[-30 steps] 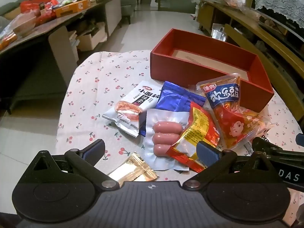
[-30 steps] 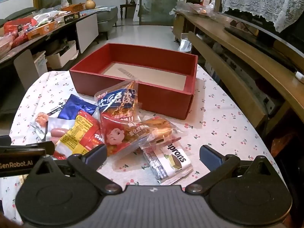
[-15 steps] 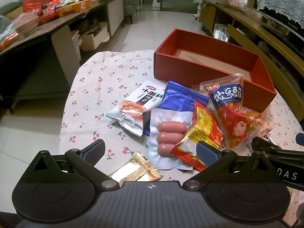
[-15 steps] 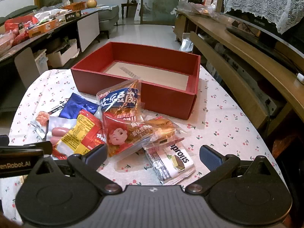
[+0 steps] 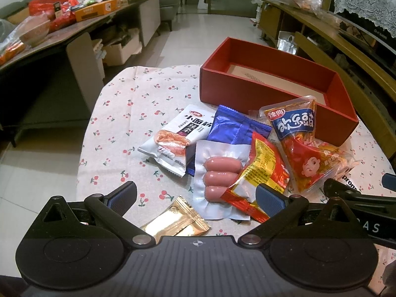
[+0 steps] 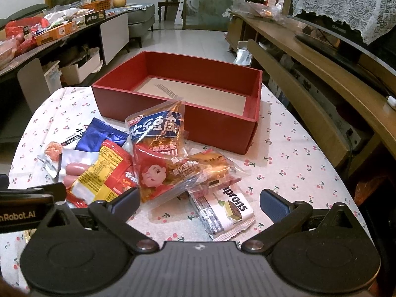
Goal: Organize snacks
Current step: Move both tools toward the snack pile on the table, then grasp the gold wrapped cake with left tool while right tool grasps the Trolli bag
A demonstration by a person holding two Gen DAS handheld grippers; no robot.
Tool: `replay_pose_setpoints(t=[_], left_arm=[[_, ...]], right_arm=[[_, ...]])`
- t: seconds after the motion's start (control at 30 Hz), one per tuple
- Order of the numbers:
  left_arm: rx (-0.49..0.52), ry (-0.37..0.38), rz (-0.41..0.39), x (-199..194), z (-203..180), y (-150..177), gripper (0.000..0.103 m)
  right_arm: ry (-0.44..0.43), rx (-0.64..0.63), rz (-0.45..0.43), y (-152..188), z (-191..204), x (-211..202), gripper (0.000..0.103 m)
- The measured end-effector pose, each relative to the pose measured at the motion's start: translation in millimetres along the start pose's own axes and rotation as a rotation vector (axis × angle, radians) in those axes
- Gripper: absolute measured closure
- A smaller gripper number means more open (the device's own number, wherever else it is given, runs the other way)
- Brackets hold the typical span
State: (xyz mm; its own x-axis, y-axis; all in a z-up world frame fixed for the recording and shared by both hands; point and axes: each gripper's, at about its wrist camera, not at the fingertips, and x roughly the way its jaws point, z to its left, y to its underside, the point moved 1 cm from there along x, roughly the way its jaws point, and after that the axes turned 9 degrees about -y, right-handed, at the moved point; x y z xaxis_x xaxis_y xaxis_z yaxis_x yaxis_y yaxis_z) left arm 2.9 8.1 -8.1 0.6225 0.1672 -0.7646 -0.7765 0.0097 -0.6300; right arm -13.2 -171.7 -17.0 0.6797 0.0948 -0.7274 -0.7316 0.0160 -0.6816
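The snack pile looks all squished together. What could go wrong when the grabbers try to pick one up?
1. The packets overlap: the sausage pack lies under the red-and-yellow packet, so lifting one may drag its neighbour.
2. The wafer packet is partly tucked under the clear snack bags and could snag.
3. The gold sachet lies flat; the open left gripper might slip off it.

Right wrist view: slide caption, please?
Open right gripper hovers over snack packets before an empty red box.
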Motion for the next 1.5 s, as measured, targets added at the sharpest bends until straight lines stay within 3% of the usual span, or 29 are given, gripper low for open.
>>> replay_pose_setpoints(t=[0.7,0.93,1.4,1.5], left_arm=[[-0.043,0.001,0.037,8.5,14.6,-0.6,0.000],[-0.016,0.019,0.041,11.5,23.1,-0.7,0.000],[0.228,0.065,0.048,19.5,28.4,12.9,0.002],[0.277,0.081,0.061,26.1,28.3,14.8,0.007]], right_arm=[[-0.015,-0.035,0.021,-5.5,13.9,11.0,0.000],[-0.043,-0.042,0.031,-8.2,16.4,10.9,0.000],[-0.111,-0.059,0.074,-9.1,22.8,8.7,0.000],[-0.138,-0.026,0.075,-11.6,20.1,4.9,0.000]])
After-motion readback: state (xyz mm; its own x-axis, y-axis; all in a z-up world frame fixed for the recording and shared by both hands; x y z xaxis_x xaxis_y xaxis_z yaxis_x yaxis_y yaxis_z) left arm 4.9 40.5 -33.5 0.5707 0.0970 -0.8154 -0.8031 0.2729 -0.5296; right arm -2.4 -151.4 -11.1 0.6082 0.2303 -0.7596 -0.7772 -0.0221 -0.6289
